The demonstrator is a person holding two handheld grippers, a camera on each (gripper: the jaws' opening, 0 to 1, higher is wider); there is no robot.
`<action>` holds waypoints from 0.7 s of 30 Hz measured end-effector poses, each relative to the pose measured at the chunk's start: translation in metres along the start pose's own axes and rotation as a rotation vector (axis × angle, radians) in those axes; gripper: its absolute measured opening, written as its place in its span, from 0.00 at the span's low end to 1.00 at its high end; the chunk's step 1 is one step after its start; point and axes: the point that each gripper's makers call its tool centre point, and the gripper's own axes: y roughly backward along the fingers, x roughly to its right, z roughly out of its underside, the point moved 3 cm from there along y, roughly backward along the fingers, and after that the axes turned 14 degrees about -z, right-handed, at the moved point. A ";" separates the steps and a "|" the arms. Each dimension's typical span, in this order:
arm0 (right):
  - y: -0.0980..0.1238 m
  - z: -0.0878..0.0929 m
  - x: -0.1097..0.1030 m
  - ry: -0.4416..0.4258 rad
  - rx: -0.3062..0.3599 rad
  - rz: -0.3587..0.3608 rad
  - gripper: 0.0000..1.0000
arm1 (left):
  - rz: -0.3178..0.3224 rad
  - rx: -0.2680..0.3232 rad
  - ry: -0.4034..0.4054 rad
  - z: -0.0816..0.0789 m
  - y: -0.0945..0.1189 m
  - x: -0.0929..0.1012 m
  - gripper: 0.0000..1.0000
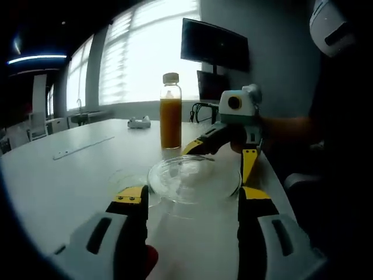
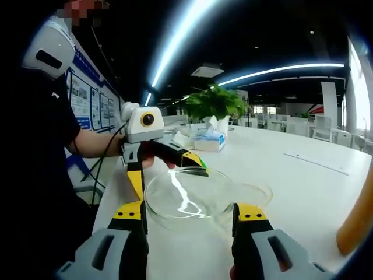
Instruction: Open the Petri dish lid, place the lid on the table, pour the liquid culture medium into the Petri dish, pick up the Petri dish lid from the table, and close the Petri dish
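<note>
Left gripper view: clear Petri dish [image 1: 194, 175] sits near the desk [image 1: 64, 186] edge closest to the person, right between the left tool [image 1: 194, 197] jaws. The jaws are spread wide and flank its rim; cannot tell if they pinch it or just straddle it. A second faint clear round [image 1: 129, 182] lies flat just beside it; lid or base, cannot tell. The right tool [image 1: 227, 157] comes in from the far side, jaws also wide at the dish's far rim, grip unclear. Orange bottle [image 1: 171, 111] stands upright behind the dish, capped.

Handling, judged: thin, stiff, light, slick and breakable, so take it across the rim on opposite sides with gentle squeeze. The bottle is heavier; take it at the body.

Right gripper view: same dish [image 2: 186, 198] between the right tool [image 2: 189, 214] jaws, which are wide and level with the rim; contact cannot be told. The left tool [image 2: 166, 172] meets it from the opposite side. The second round [image 2: 256, 192] is just beyond.

Room: the desk edge by the person is close, so risk of sliding off. Broad bare top lies toward the far side. The bottle [image 2: 355, 221] is near, watch for a knock.
</note>
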 end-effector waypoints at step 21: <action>-0.003 0.019 -0.026 -0.015 -0.016 -0.005 0.53 | 0.009 -0.035 -0.002 0.018 0.012 0.020 0.53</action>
